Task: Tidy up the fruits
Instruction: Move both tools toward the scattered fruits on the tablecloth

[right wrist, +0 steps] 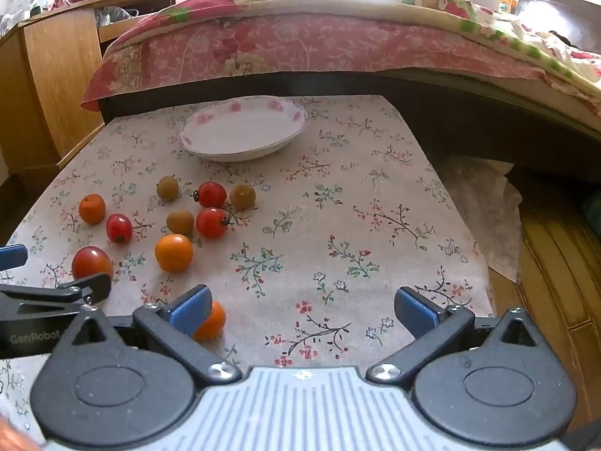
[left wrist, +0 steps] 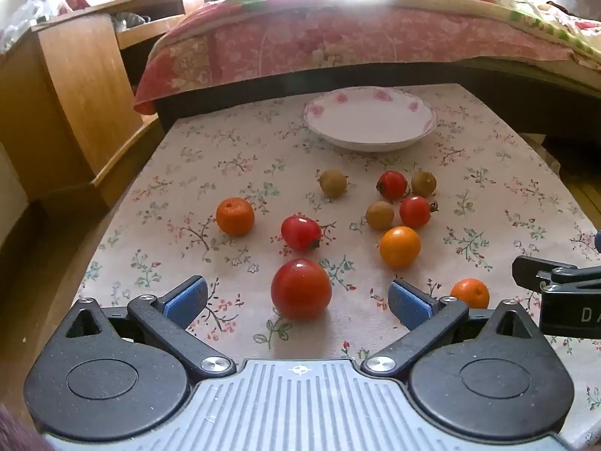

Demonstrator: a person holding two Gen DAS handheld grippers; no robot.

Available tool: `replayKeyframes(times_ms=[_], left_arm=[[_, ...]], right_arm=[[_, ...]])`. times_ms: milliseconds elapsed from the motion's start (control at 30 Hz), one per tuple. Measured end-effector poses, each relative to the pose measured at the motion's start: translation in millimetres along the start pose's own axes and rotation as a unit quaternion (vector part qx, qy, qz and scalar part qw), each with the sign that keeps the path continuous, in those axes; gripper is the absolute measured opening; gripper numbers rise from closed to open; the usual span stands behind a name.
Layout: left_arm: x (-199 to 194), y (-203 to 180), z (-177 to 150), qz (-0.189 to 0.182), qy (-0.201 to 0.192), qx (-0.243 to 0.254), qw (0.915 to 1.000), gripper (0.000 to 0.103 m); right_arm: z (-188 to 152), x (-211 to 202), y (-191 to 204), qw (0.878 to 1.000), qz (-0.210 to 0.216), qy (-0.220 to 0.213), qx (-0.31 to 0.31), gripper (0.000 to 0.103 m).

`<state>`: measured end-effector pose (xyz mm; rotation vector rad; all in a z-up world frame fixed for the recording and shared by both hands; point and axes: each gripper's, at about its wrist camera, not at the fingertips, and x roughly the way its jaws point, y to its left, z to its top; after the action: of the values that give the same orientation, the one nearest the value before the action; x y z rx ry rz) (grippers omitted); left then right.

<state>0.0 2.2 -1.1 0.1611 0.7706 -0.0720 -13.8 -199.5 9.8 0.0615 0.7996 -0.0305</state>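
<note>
The left gripper (left wrist: pixel 296 300) hovers with its fingers spread wide, the nearest red tomato (left wrist: pixel 301 288) between them, untouched. The right gripper (right wrist: pixel 302 310) is likewise agape over bare cloth, one orange fruit (right wrist: pixel 212 321) just beside its left finger. On the bench (right wrist: pixel 338 225) lie ten fruits: four red tomatoes, three orange ones, three brownish ones. One flowered plate (left wrist: pixel 370 118) sits beyond them, near the bed (left wrist: pixel 338 37).
</note>
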Motion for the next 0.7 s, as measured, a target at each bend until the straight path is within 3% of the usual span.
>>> replayKeyframes(times_ms=[700], left_arm=[[3.0, -2.9, -4.6, 0.006, 0.018, 0.012, 0.9998, 0.103]], right_arm=[[-6.7, 5.6, 5.2, 1.0, -0.004, 0.022, -0.019, 0.103]])
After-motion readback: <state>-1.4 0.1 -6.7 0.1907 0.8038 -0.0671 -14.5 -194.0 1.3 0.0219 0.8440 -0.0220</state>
